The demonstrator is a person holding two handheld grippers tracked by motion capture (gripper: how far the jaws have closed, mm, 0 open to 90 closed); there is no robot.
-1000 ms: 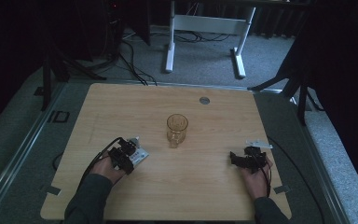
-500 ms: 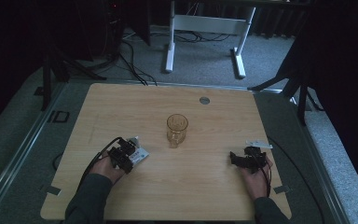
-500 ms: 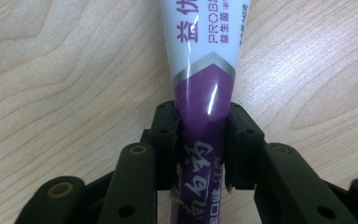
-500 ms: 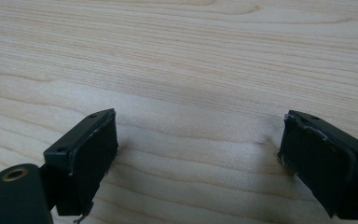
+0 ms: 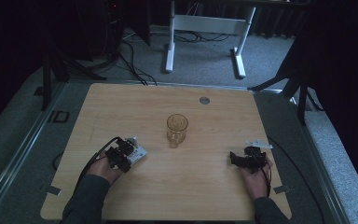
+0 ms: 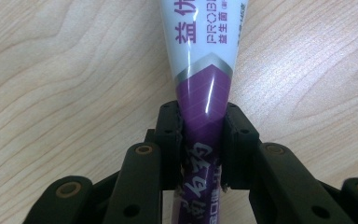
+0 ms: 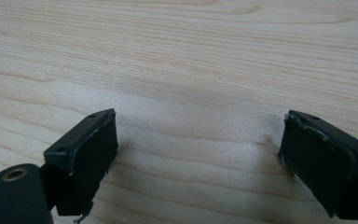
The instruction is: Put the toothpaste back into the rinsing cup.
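Note:
A white and purple tube (image 6: 204,60) with printed lettering lies flat on the wooden table (image 5: 135,102). My left gripper (image 6: 201,125) is shut on its purple end; the jaws have just been closing and both pads now press the tube's sides. From above, that gripper (image 5: 127,153) sits at the front left with the tube (image 5: 139,152) poking out toward the right. A clear glass mug (image 5: 177,129) stands upright near the table's middle. My right gripper (image 7: 198,147) rests low over bare wood, jaws wide open and empty; from above it (image 5: 235,157) is at the front right.
A small round grey grommet (image 5: 204,100) is set in the table's far side. Behind the table stands a white metal frame (image 5: 205,32) on the carpet with cables around it. Dark stands flank both sides.
The left gripper has crept slightly to the right against the tube at the front left. The right hand and the mug have kept still.

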